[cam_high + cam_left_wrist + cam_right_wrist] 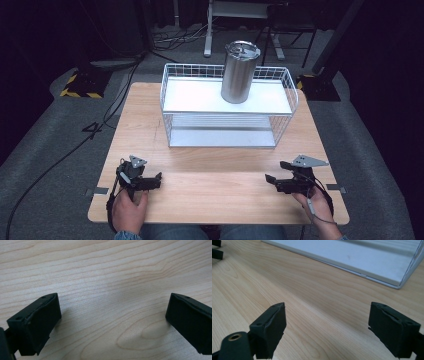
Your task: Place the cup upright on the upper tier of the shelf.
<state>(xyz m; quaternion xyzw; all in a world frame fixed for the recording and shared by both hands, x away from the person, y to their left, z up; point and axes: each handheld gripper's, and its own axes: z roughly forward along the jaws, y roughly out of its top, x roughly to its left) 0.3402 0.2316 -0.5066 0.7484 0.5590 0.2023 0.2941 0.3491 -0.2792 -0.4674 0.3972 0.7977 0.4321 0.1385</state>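
Tumbler [240, 72] stands atop wire rack [227, 107]; both grippers' jaws gape, empty.

I see the table [150, 115] as pale blond wood w/ wavy brown grain; the left gripper view shows oval knot rings in it. Rack [172, 75] is white wire in a square grid, w/ flat white shelves. Cup [239, 75] is brushed silver steel, lid same tone. Left gripper [112, 315] is matte black, pads incl.; right gripper [327, 317] is black too, w/ one brass-coloured ring at its bottom left. Each has a light grey plate [137, 161] on top. Floor [50, 130] is mid-grey carpet, bkgd nearly black. Block [80, 87] far left has yellow/black diagonal stripes. Cable [60, 160] is black. Sleeve [125, 235] edge looks blue.
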